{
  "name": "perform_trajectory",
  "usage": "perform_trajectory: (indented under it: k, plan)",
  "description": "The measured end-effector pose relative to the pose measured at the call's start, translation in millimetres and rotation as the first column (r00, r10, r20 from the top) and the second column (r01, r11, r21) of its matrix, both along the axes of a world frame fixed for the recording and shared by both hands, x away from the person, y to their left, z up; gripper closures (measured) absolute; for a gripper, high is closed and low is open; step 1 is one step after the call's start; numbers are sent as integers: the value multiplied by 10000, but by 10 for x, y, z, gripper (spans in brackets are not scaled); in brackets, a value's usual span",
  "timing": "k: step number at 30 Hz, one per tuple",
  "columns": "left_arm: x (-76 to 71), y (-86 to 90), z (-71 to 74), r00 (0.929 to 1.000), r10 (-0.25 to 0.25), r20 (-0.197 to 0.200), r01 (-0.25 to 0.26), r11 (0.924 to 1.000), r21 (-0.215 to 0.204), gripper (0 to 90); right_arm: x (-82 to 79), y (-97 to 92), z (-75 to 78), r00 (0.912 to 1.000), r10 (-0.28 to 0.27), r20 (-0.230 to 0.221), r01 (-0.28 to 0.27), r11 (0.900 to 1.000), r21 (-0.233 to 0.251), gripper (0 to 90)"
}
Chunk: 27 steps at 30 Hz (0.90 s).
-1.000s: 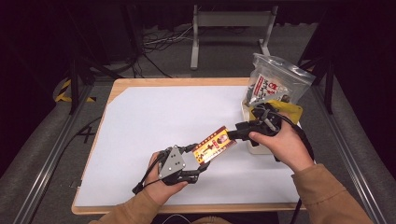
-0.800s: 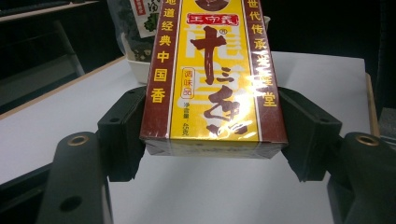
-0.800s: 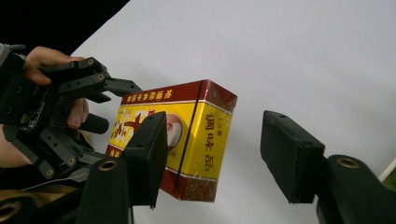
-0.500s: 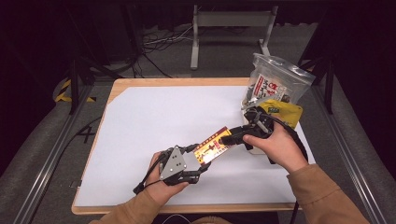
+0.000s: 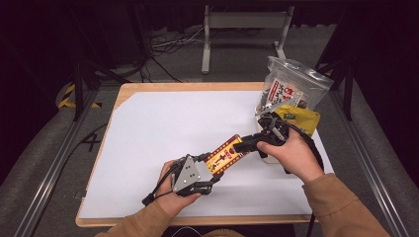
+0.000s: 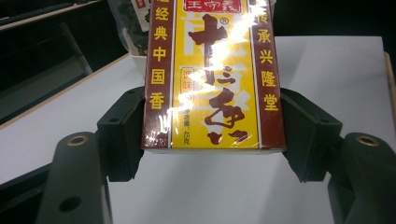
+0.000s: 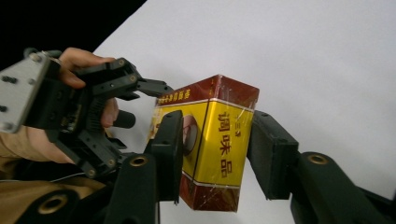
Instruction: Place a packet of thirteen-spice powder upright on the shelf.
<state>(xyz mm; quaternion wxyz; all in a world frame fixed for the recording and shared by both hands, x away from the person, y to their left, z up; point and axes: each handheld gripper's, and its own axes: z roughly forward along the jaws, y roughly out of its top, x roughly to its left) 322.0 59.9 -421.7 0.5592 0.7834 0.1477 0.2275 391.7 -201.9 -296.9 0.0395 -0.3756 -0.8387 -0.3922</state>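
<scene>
while both grippers (left gripper [image 5: 210, 165], right gripper [image 5: 242, 146]) clamp it, the red-and-yellow box [image 5: 225, 155] gleams in shrink-wrap.

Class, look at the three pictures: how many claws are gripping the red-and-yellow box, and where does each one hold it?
2. The left claw holds the box at its near end. The right claw, whose jaws have just been closing, clamps its far end; its pads press both sides.
</scene>
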Motion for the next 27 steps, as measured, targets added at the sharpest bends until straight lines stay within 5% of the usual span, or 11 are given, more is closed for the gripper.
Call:
perform_trajectory:
  k: [7, 11, 14, 17, 20, 27]
  plan:
    - [21, -23, -31, 9999, 92, -44, -91, 9993, 350, 313, 1, 8, 37, 9987, -30, -507, 61, 9980, 623, 661]
    - [44, -22, -41, 9990, 69, -437, -58, 9997, 244, 295, -6, 42, 48, 9983, 12, -577, 31, 9973, 733, 679]
    - [73, -17, -43, 9927, -183, -1196, 203, 9997, 158, 256, -23, 64, 70, 9987, 239, -459, -202, 9967, 789, 688]
    - [113, -1, -56, 9888, -228, -1475, 269, 9993, 258, 178, -37, 66, 98, 9994, 217, -264, -200, 9978, 635, 688]
    - [136, 21, -56, 9863, -217, -1635, 259, 9994, 237, 154, -69, 22, 192, 9988, 275, 409, -290, 9989, 368, 689]
    - [153, 86, -29, 9867, -96, -1625, 127, 9998, 181, 149, -118, -77, 325, 9903, 566, 1270, -505, 9974, -509, 689]
